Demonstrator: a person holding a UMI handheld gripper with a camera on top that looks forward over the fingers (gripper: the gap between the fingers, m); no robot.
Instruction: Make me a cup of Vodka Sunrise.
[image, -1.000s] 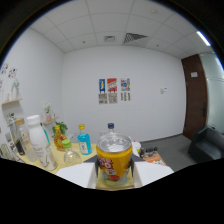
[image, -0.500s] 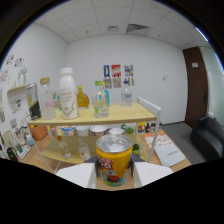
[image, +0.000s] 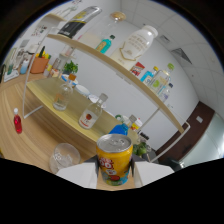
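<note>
My gripper (image: 115, 176) is shut on a yellow and orange drink can (image: 115, 159) with a silver top, held upright between the two white fingers (image: 75, 175). Just left of the can, on the wooden table (image: 30, 150), stands a clear empty glass (image: 64, 157). A small bottle of red liquid (image: 18, 122) stands further left on the table. A clear bottle with a red label (image: 91, 115) stands beyond the glass, under the shelf.
A wooden shelf (image: 100, 57) on white legs spans the table and carries a white bottle (image: 136, 42), a teal bottle (image: 105, 44) and several others. A glass jar (image: 62, 97) and a small green plant (image: 70, 67) stand beneath it. A dark door (image: 187, 132) is behind.
The view has tilted and swung down toward the table. The shelf now runs diagonally, and the glass and red bottle have come into sight. The can stays held.
</note>
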